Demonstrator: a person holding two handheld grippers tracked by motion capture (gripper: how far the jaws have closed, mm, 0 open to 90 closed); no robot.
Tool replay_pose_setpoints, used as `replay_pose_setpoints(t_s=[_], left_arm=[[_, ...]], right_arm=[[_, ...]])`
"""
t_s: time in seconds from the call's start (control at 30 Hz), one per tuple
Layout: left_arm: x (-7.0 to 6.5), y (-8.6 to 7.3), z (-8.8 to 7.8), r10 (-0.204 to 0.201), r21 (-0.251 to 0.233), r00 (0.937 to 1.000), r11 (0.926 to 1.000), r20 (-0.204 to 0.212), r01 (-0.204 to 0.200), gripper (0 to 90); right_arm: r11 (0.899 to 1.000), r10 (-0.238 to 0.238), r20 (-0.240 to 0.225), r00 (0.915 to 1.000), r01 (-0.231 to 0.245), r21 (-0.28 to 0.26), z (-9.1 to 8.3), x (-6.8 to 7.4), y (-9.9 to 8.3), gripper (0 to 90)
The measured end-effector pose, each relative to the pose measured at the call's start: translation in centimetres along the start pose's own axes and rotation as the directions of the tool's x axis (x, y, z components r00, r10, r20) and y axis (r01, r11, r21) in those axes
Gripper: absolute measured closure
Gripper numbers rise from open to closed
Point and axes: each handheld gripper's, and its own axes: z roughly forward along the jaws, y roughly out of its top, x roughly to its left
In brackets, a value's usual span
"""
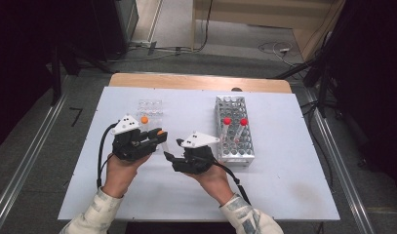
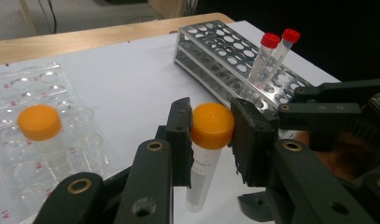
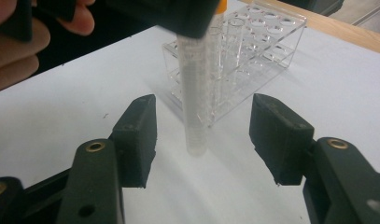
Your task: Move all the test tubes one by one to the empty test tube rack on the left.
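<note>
Left gripper (image 2: pixel 211 140): near the front of the surface, left of centre; its fingers (image 2: pixel 180 140) are closed on the orange cap of a tube (image 2: pixel 207 149), pads pressing both sides of the cap.
Right gripper (image 3: pixel 201 135): just right of the left one; its fingers (image 3: pixel 138 135) stand wide apart, with the tube's lower end between them and touching neither pad.
Tube: hangs upright from the left gripper, cap up, rounded tip down; long axis vertical, tip just above the surface.
Open room: bare white surface (image 1: pixel 152 195) in front of both hands and along the right edge; the two grippers are close together, with a narrow gap between them.
Clear rack (image 1: pixel 149 109): just behind the left gripper, holding one orange-capped tube (image 1: pixel 144 119) standing upright.
Metal rack (image 1: pixel 232 129): right of the right gripper, its long side running front to back; two red-capped tubes (image 1: pixel 227 122) stand in it side by side, leaning slightly.
Far edge: a wooden strip (image 1: pixel 201 82) shows past the white cover, then floor.
Count: two grippers, two racks, two orange-capped tubes, two red-capped tubes.
</note>
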Motion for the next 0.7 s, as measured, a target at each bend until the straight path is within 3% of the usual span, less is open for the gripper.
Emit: replay_pose_setpoints(t_s=[0.4, 0.57, 0.7], left_arm=[[1.7, 1.6, -2.6, -0.014, -0.056, 0.9976, 0.9984, -0.067, 0.011, 70.7], [3.0, 2.1, -3.0, -0.036, -0.078, 0.9944, 0.9966, -0.099, 0.029, 70.8], [3.7, 2.6, -3.0, -0.032, -0.087, 0.9892, 0.9960, -0.143, 0.020, 70.8]], right_arm=[[1.000, -0.005, 0.018, 0.9998, 0.005, 0.002, -2.1, -0.7, -0.7, 37.2], [1.000, -0.003, 0.019, 0.9998, 0.003, 0.005, -2.2, -0.8, -1.1, 36.8], [1.000, 0.000, 0.016, 0.9999, 0.000, 0.004, -2.4, -0.9, -1.1, 36.6]])
